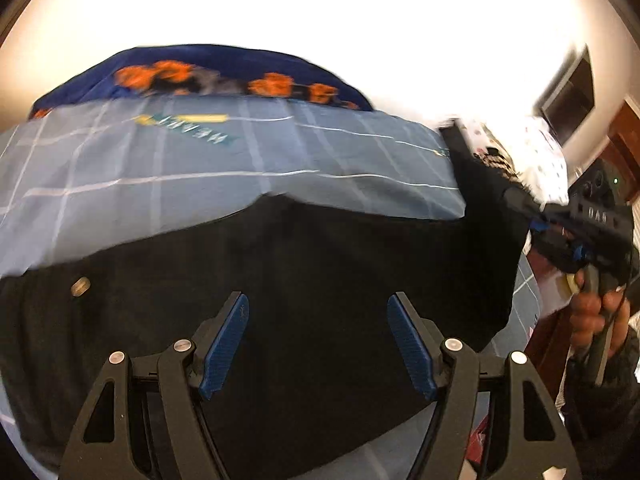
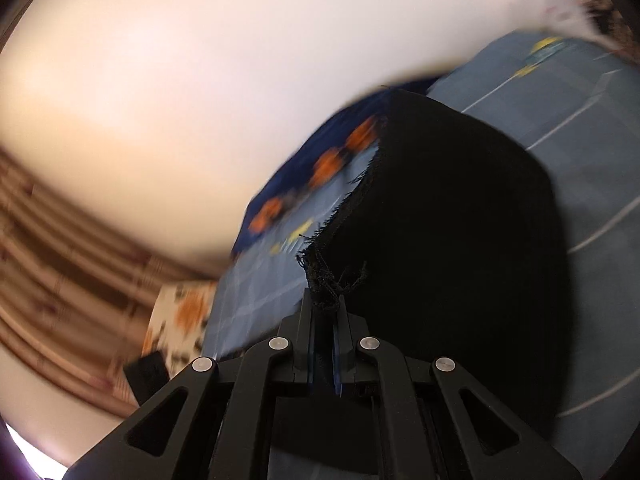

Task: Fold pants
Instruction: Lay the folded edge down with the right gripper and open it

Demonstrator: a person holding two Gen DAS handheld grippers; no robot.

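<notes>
Black pants (image 1: 320, 280) lie spread on a blue-grey checked bedsheet (image 1: 160, 168), with a metal button (image 1: 80, 286) showing at the left. My left gripper (image 1: 318, 304) hovers over the middle of the pants, open, its blue pads (image 1: 224, 348) apart with nothing pinched between them. My right gripper (image 2: 325, 300) is shut on the frayed hem of the pants (image 2: 440, 240) and holds that end lifted off the sheet (image 2: 560, 100). In the left wrist view the right gripper (image 1: 520, 200) is at the right, held by a person's hand (image 1: 592, 312).
A dark blue blanket with orange flowers (image 1: 240, 64) lies along the bed's far edge. A white dotted pillow (image 1: 540, 152) sits at the far right. A brown striped curtain (image 2: 60, 240) hangs at the left, with a pale wall behind the bed.
</notes>
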